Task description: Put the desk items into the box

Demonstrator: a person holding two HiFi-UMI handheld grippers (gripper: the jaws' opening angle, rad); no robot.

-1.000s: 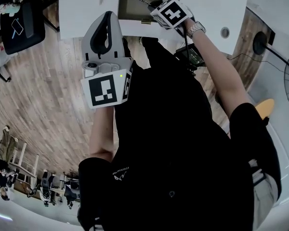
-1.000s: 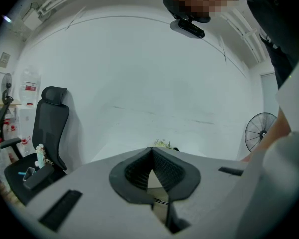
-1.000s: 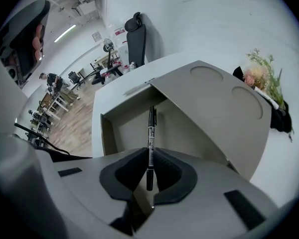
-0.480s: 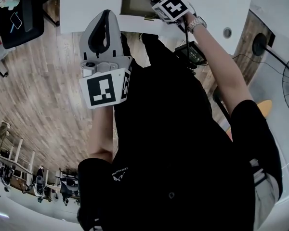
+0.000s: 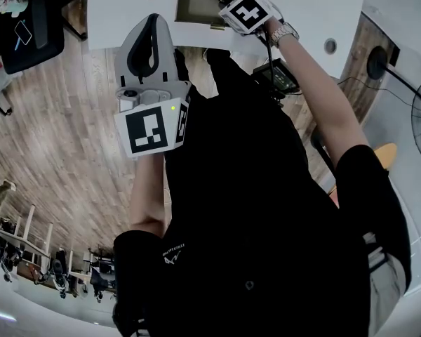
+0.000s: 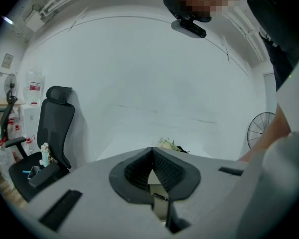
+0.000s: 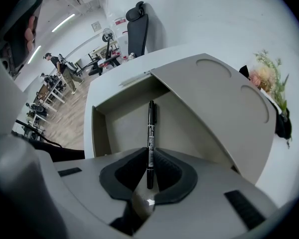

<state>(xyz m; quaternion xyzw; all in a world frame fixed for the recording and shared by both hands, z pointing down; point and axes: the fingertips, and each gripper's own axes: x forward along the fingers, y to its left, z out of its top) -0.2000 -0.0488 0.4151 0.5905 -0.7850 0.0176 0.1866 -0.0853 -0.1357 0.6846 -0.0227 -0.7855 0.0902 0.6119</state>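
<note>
Right gripper (image 7: 149, 158) jaws clamped black marker (image 7: 151, 123), over open box (image 7: 100, 133), top centre of head view. Left gripper (image 6: 152, 158) jaws pressed together, empty, upper left.

Black pen (image 7: 150, 133), beige box (image 7: 214, 108)

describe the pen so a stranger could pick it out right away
On the white desk stands an open beige box with its lid raised. Over its hollow the right hand-held gripper clamps a slim black marker pen. Its pale printed label and thin stick shape match nothing nearby.
</note>
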